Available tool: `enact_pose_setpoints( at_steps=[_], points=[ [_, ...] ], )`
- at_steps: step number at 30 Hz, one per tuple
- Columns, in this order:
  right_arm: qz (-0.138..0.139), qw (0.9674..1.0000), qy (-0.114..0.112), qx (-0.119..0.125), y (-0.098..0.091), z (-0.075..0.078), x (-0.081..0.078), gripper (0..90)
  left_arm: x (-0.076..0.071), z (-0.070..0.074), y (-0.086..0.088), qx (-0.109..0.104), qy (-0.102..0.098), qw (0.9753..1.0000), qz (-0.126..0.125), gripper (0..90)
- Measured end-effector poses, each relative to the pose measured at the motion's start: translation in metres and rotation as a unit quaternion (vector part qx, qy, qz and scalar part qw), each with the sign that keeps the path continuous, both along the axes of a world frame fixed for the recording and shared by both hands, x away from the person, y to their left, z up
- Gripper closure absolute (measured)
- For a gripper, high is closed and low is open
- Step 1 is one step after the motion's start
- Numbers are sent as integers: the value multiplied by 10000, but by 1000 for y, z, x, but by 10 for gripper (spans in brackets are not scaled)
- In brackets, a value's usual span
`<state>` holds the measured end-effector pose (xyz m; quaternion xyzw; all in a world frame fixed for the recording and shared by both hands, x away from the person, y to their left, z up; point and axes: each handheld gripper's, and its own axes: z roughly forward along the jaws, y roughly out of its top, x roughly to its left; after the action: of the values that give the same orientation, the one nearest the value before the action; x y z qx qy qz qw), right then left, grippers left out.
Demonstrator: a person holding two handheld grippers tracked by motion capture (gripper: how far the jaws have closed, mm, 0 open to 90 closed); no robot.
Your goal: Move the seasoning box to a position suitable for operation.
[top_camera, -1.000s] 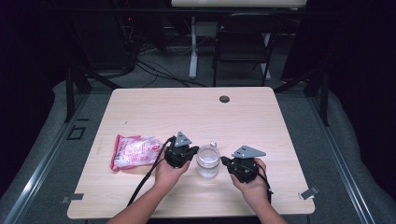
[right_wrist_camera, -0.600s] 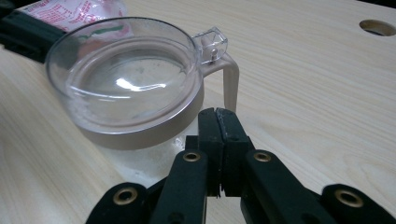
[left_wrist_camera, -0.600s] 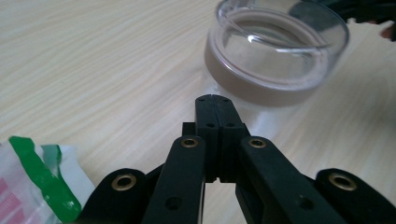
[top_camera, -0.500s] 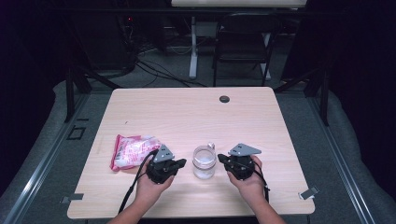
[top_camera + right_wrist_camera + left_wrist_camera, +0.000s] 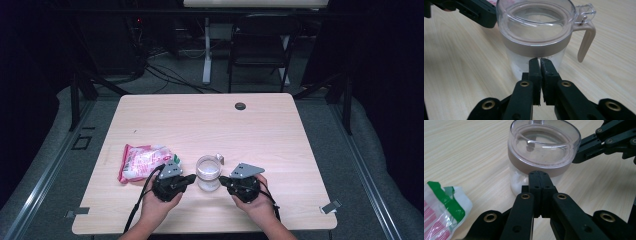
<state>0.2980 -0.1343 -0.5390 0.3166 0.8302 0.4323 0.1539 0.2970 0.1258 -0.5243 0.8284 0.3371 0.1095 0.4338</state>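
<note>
Pale wooden table [image 5: 280,135] in a dark room – left gripper [image 5: 191,178] pressed together, right gripper [image 5: 224,182] just parting – flanking the jar [image 5: 208,172]

You have two grippers at the table: the left gripper [image 5: 187,180] and the right gripper [image 5: 226,183], one in each of your two hands. Between them stands one clear jar [image 5: 208,172], wearing one lid with a single handle. You have one red-and-white packet [image 5: 142,161] lying to the left of it. On the one wooden table [image 5: 280,145] there is one dark round grommet [image 5: 240,106] near the far edge. Behind the table you can count one chair [image 5: 260,47].
</note>
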Motion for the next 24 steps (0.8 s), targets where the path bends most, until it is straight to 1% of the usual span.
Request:
enact_pose_setpoints(
  at_steps=[2, 4, 6, 7, 8, 9, 10, 11, 12, 13, 15, 17, 19, 22, 23, 24],
  points=[
    [-182, 9998, -92, -31, -3, -1, 5, 830, -1, 0, 2, 52, -19, 10000, 4, 900],
    [-418, 9990, -141, -46, -8, -2, 14, 817, -2, -2, 3, 59, 2, 10000, 58, 900],
    [-630, 9979, -53, 138, -12, -6, 26, 786, -3, -3, 6, 25, 25, 9999, 105, 900],
    [-655, 9978, -20, 128, -13, -8, 34, 762, -4, -3, 8, 19, 46, 9999, 125, 900],
    [-659, 9978, -20, 103, -13, -11, 39, 744, -5, -3, 9, 10, 44, 9999, 137, 900],
    [-608, 9981, -25, -65, -11, -16, 48, 721, -5, -4, 10, 1, 13, 9999, 168, 897],
    [-558, 9984, -5, -110, -10, -17, 51, 715, -7, -4, 13, -46, 44, 9998, 209, 893],
    [-558, 9984, -5, -110, -10, -17, 51, 715, -7, -4, 13, -46, 44, 9998, 209, 891],
    [-474, 9985, -58, -260, -7, -21, 56, 711, -9, -4, 15, -63, 38, 9996, 271, 887],
    [-482, 9984, -59, -301, -6, -23, 59, 710, -9, -4, 16, -34, 37, 9997, 253, 882],
    [-478, 9984, -31, -285, -6, -24, 61, 708, -10, -4, 17, -30, 20, 9996, 268, 874],
    [-429, 9989, -7, -164, -4, -26, 66, 708, -12, -6, 19, -49, 40, 9996, 291, 861],
    [-409, 9991, 50, -130, -3, -28, 69, 725, -12, -6, 20, -35, 47, 9996, 268, 834],
    [-365, 9992, 31, -171, 0, -28, 71, 740, -13, -9, 20, -14, 26, 9996, 282, 819],
    [-366, 9991, 32, -208, 2, -28, 73, 770, -14, -9, 20, -45, 54, 9995, 294, 787],
    [-366, 9991, 32, -208, 2, -28, 73, 770, -14, -9, 21, -34, 45, 9996, 264, 787]
  ],
)
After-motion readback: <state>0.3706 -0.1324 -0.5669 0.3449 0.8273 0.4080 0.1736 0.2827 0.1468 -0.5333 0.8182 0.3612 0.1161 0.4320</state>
